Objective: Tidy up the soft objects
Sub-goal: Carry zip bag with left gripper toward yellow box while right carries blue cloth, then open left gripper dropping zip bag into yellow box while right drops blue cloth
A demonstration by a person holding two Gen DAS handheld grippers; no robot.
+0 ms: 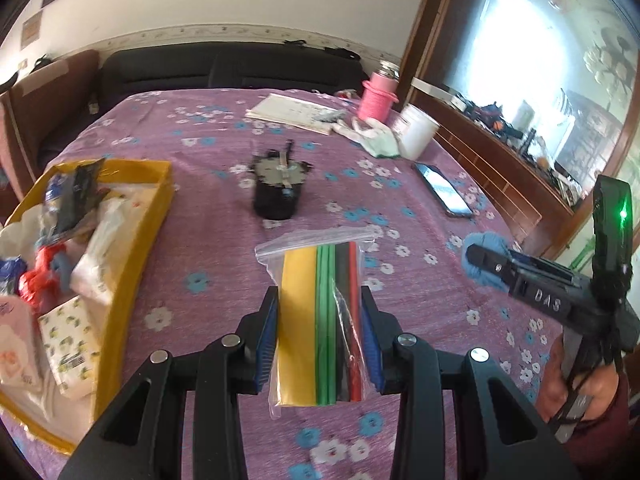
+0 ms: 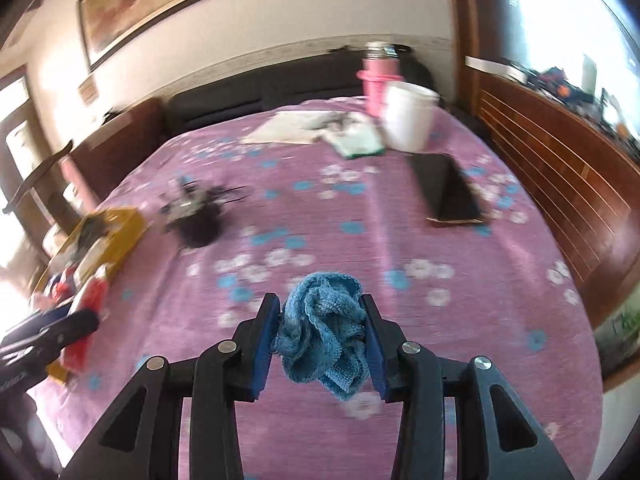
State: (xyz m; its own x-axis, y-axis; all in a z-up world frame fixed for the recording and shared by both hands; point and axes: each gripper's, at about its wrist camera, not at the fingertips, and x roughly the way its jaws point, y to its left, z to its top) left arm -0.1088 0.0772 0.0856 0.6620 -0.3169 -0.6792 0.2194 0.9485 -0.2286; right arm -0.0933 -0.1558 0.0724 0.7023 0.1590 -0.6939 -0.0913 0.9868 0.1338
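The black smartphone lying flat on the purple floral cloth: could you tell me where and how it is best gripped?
Grip the black smartphone across its two long edges near the middle, coming from above. It lies flat on the purple floral cloth, so only those thin sides offer the pads a hold.

Raised letters "DAS" stand on the right gripper (image 1: 486, 264) body's side.
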